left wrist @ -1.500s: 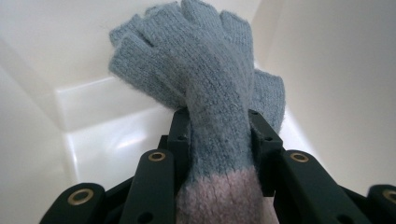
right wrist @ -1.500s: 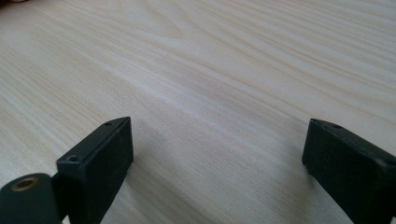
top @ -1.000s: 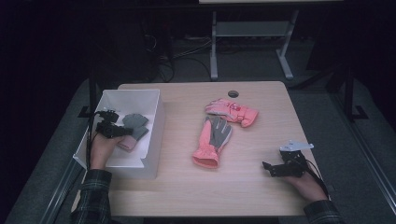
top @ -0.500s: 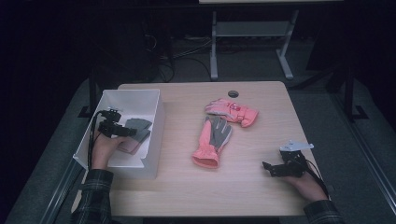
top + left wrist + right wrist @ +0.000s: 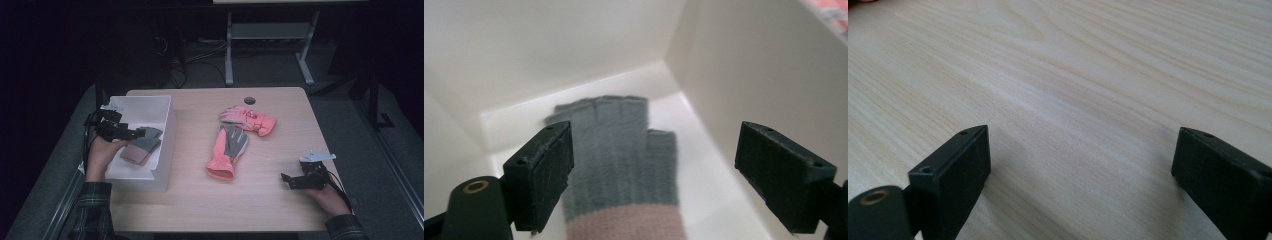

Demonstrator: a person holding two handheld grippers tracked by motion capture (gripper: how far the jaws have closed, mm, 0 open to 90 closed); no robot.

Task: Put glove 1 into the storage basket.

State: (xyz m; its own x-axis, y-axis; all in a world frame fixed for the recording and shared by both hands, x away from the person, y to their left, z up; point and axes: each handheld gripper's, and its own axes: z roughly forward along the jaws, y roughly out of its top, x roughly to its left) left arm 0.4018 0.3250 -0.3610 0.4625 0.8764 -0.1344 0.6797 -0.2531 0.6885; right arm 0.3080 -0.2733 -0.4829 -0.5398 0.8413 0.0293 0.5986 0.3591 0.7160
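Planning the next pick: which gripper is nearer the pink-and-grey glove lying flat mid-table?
Right. The right gripper rests on the table, apart from the pink-and-grey glove. The left gripper is farther, above the white bin, fingers just opened.

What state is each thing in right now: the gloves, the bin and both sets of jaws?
Grey knit glove: lying flat in the bin, released.
White bin: open-topped, holding the knit glove.
Pink ski glove: flat on the table, grey palm up.
Second pink ski glove: on the table, beside the first.
Left gripper: jaws just opened, above the knit glove.
Right gripper: jaws open, nothing between them.
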